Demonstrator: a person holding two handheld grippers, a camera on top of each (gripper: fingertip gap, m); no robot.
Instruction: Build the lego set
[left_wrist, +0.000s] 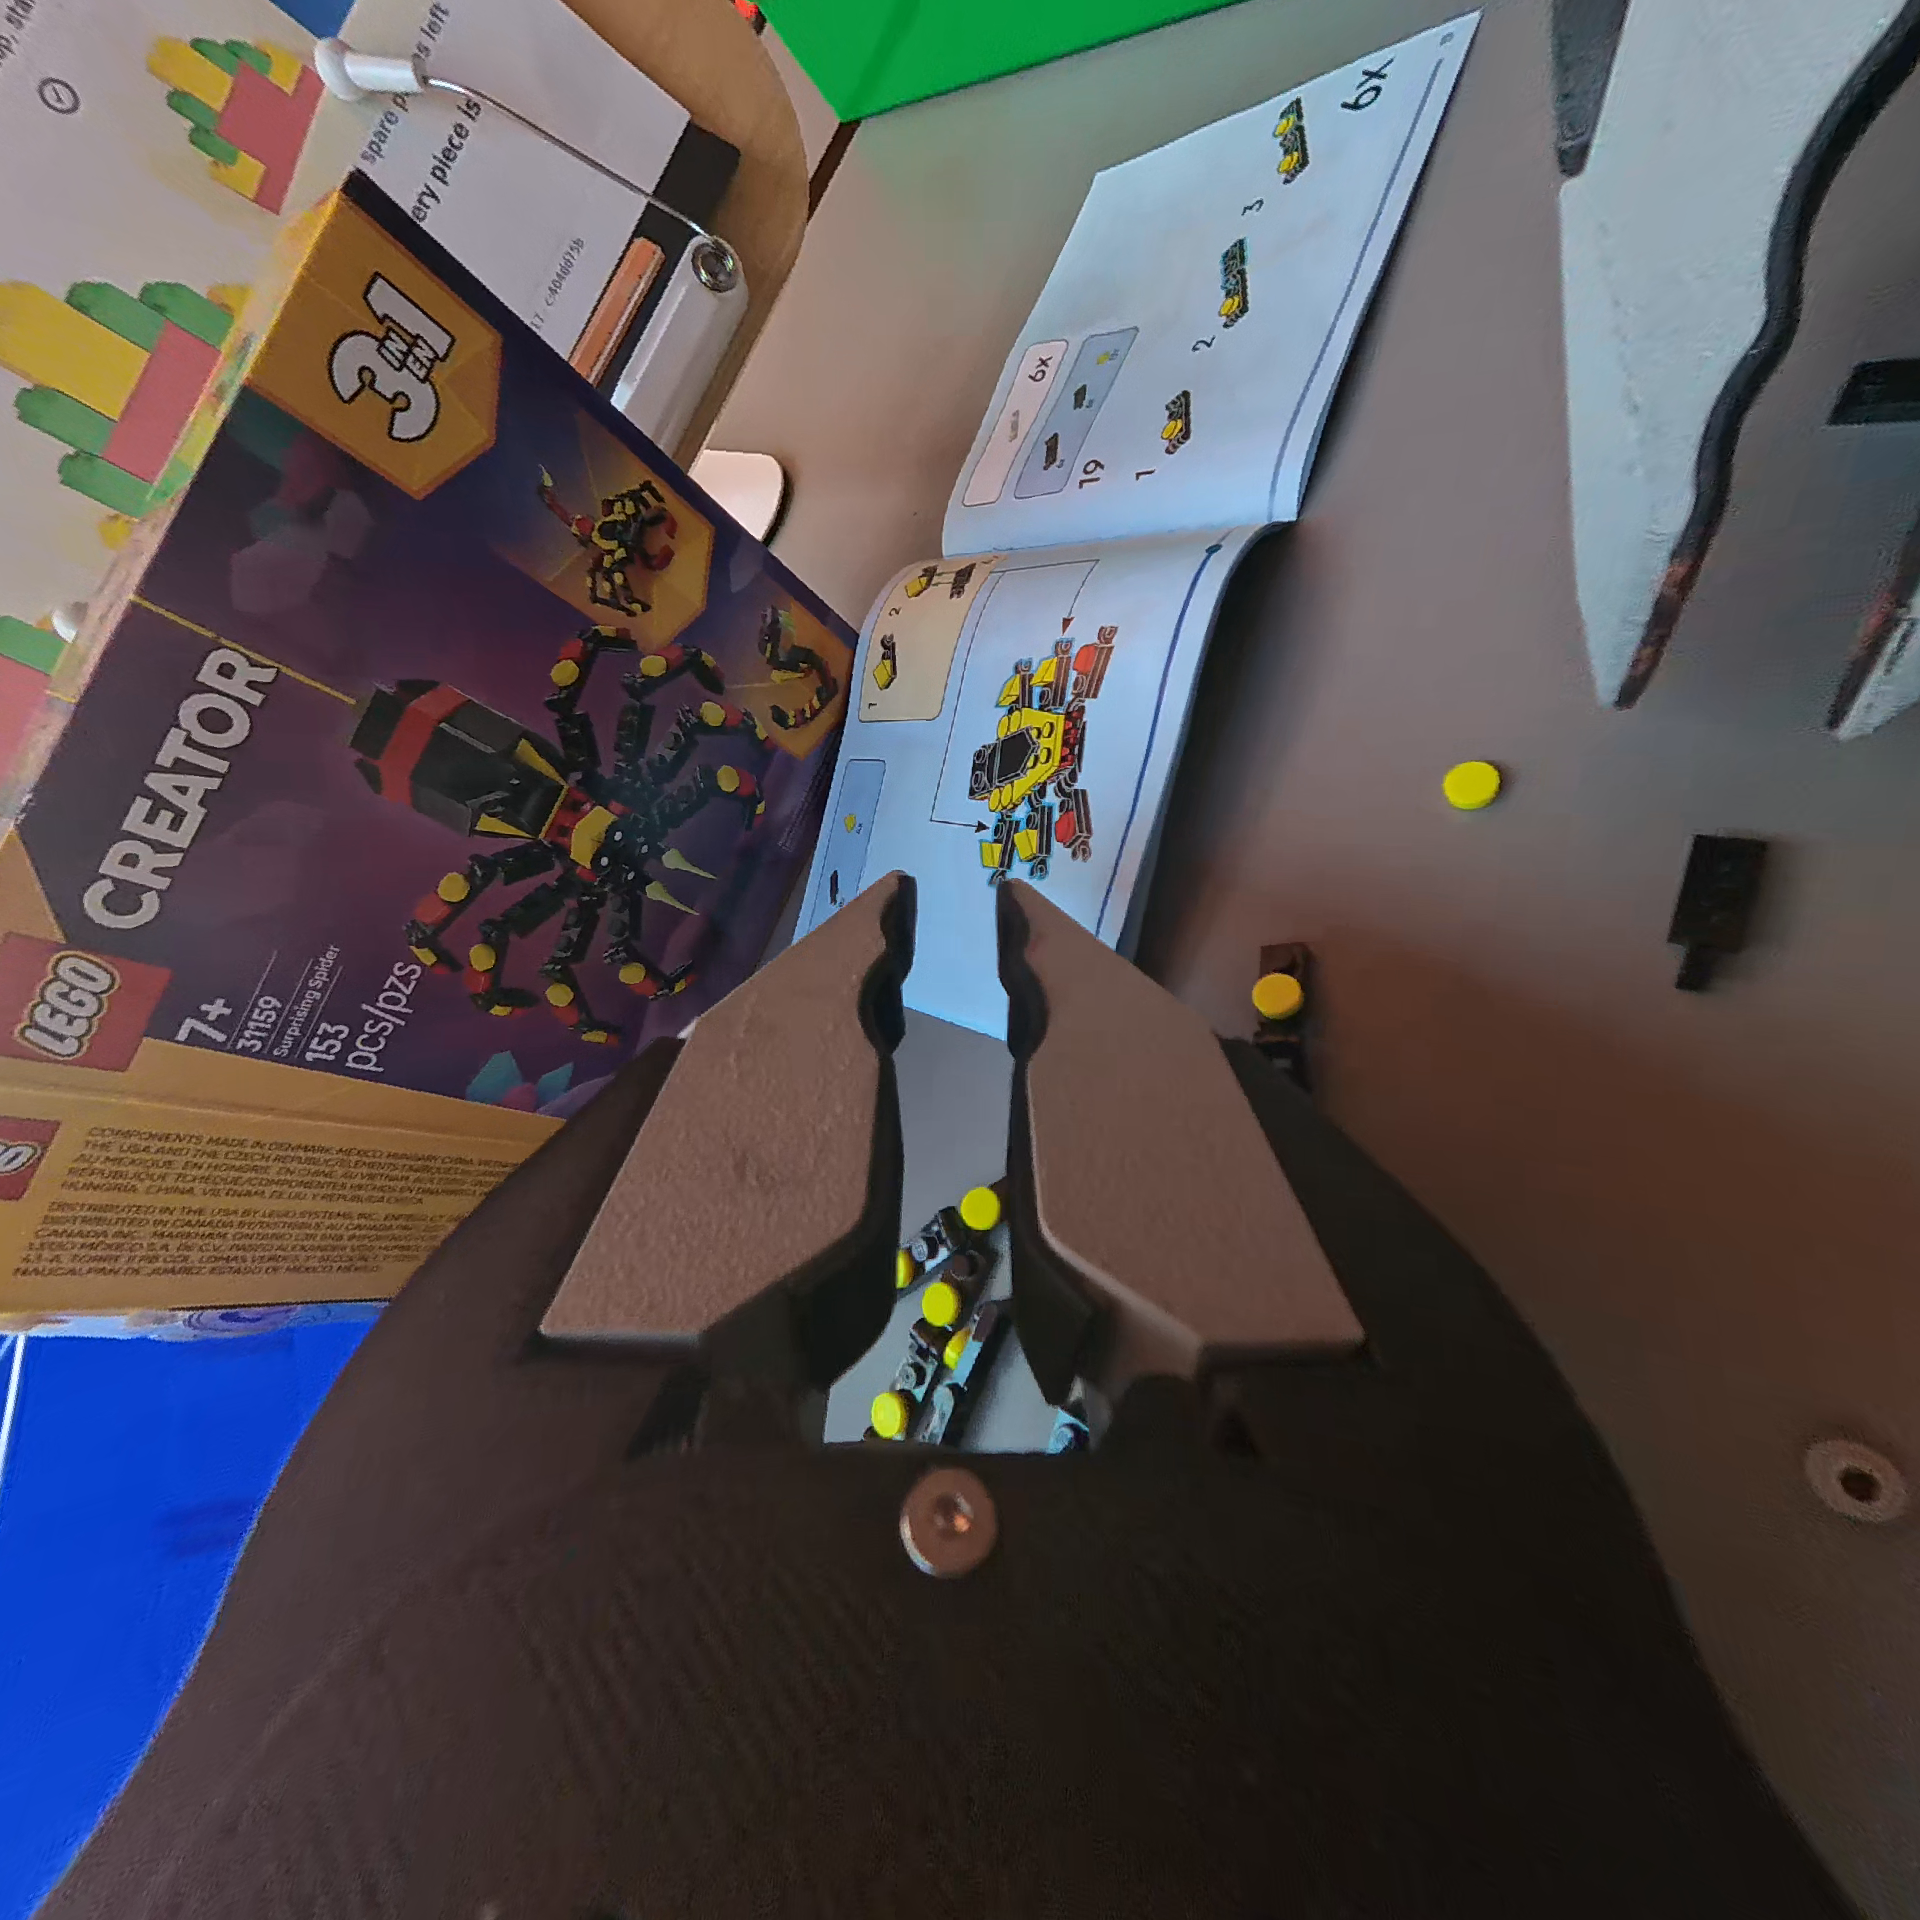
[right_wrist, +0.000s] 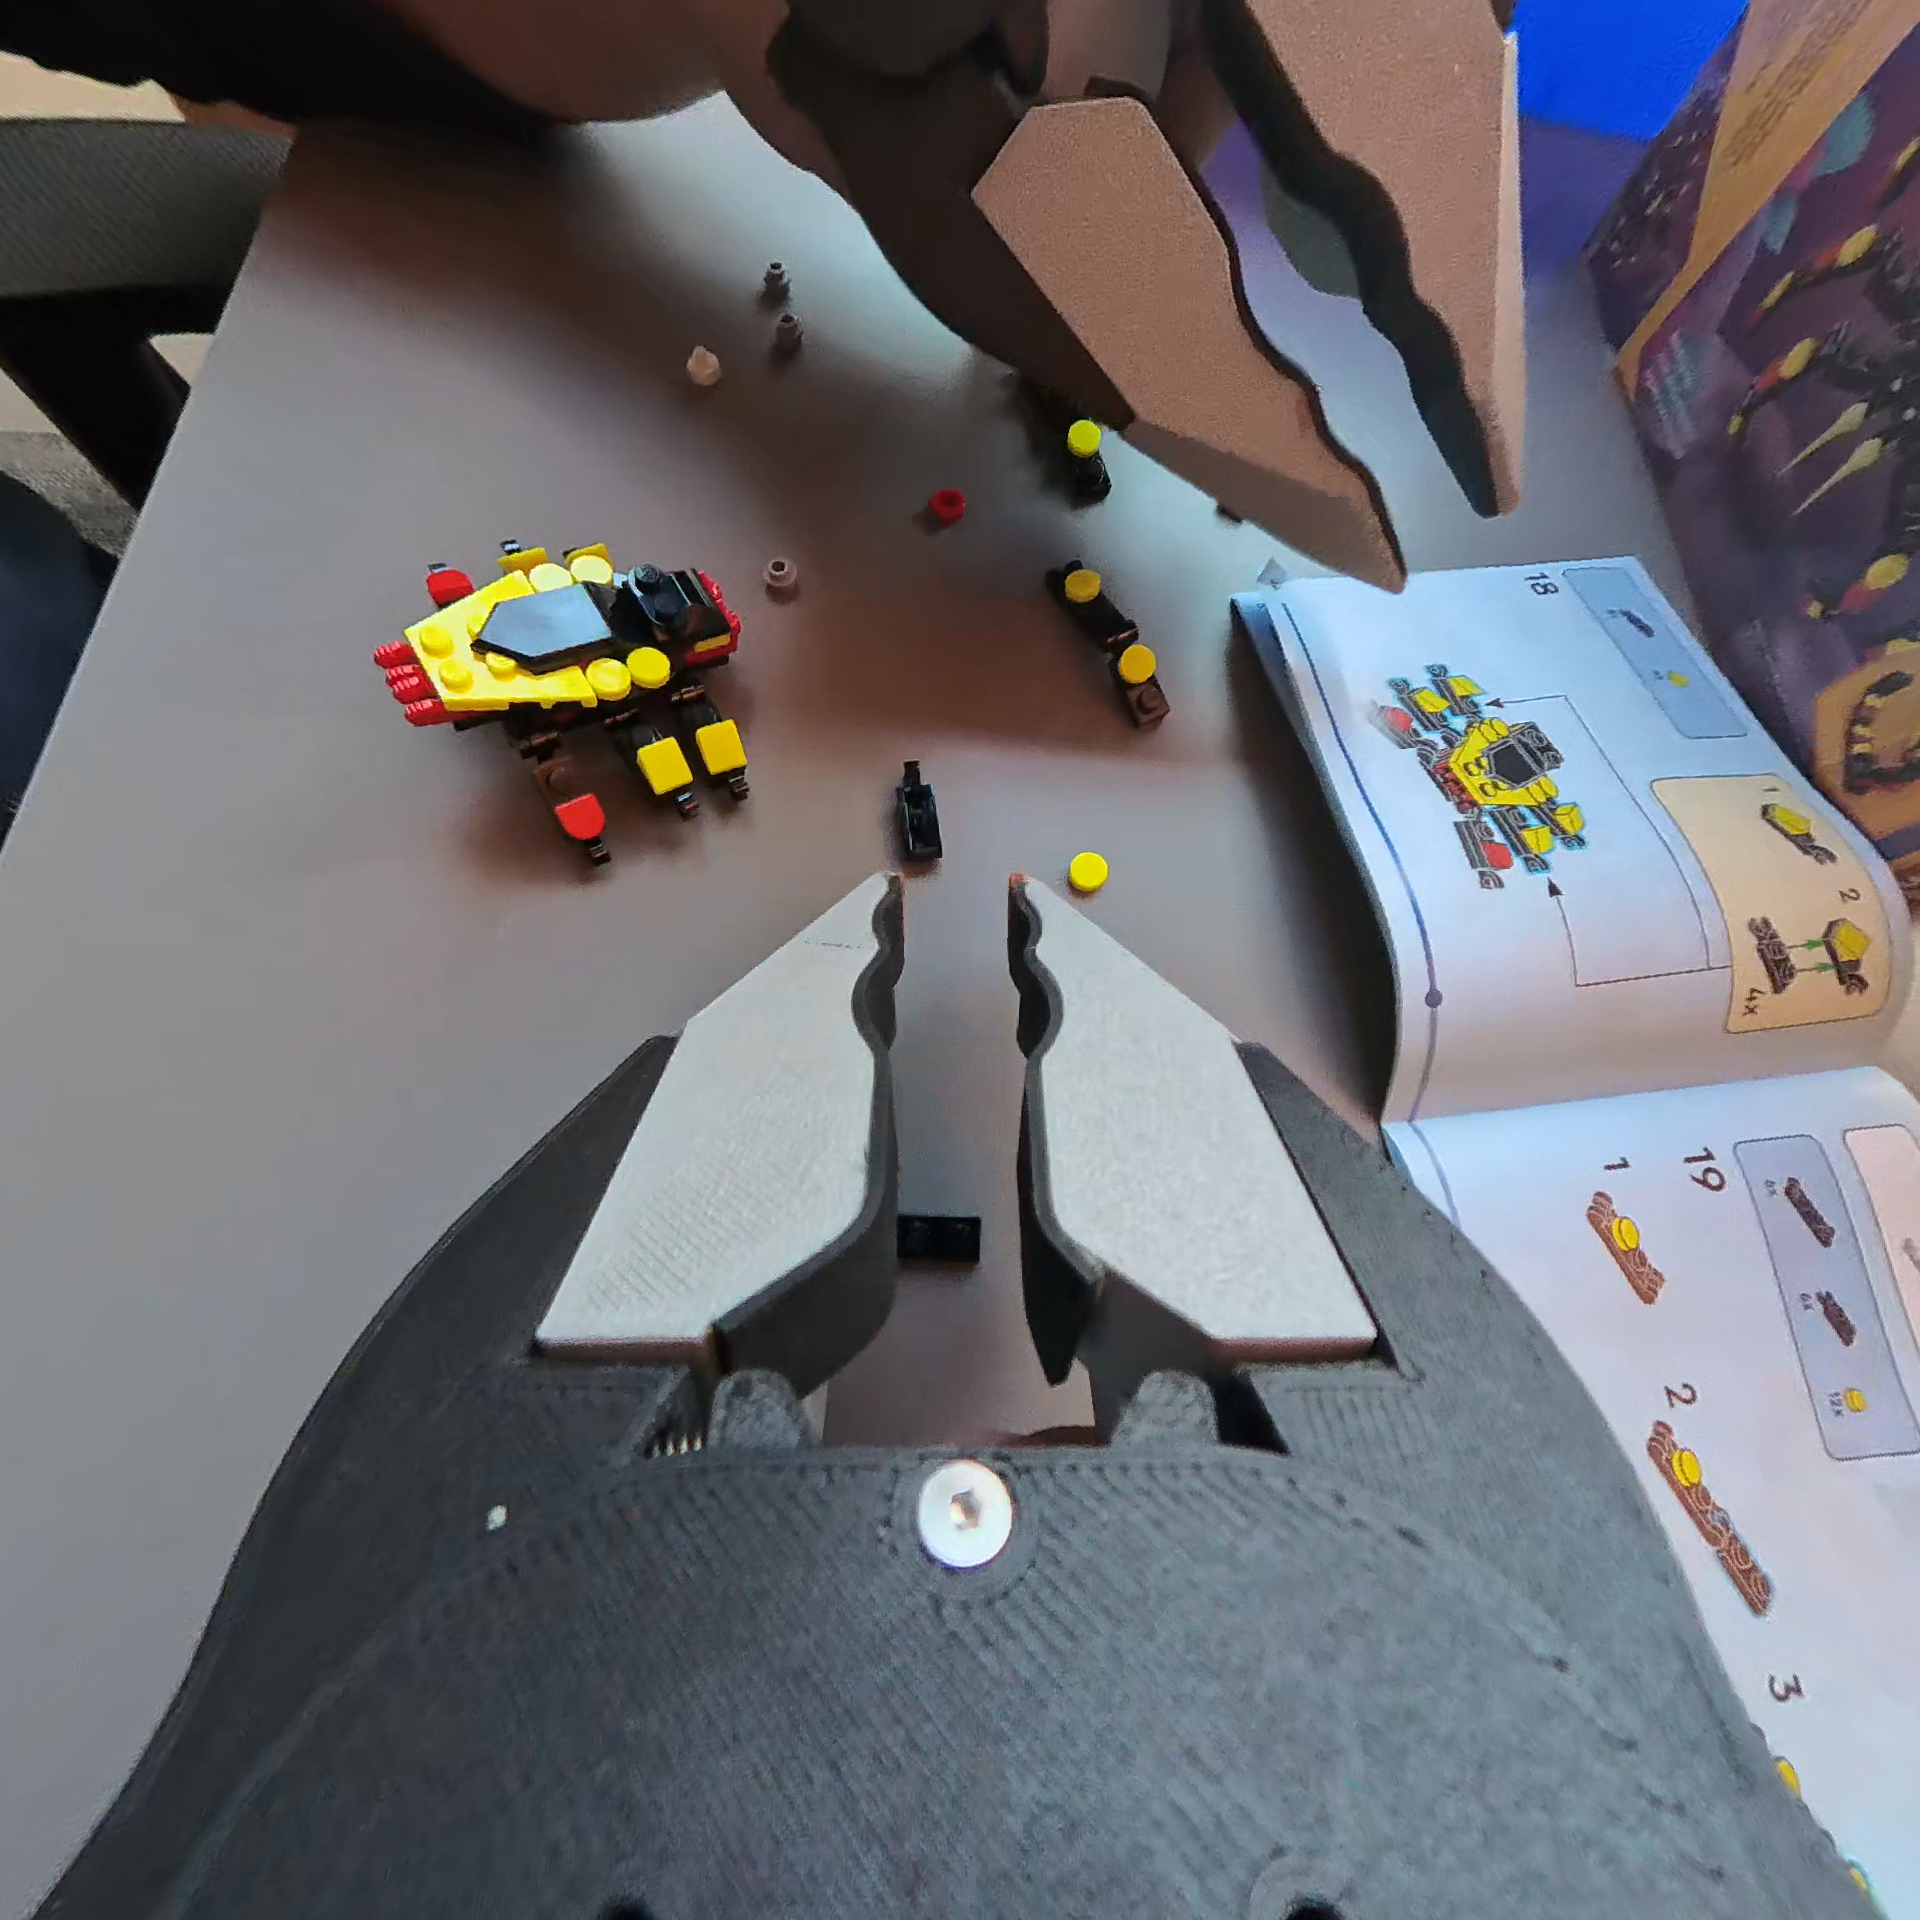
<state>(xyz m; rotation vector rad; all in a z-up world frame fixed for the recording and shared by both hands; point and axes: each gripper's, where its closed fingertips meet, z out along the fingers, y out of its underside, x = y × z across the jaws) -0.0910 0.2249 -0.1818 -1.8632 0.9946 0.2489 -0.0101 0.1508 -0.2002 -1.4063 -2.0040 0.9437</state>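
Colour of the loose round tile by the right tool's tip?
Yellow tile; right wrist view shows it best.

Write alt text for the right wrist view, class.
The open right gripper hovers over a grey table, empty, near a small black piece and a yellow round tile. A half-built yellow, black and red model sits left; an open instruction booklet lies right.

A half-built yellow, black and red lego spider body (right_wrist: 566, 665) sits upright on the desk (right_wrist: 312, 1039), loose pieces scattered nearby.
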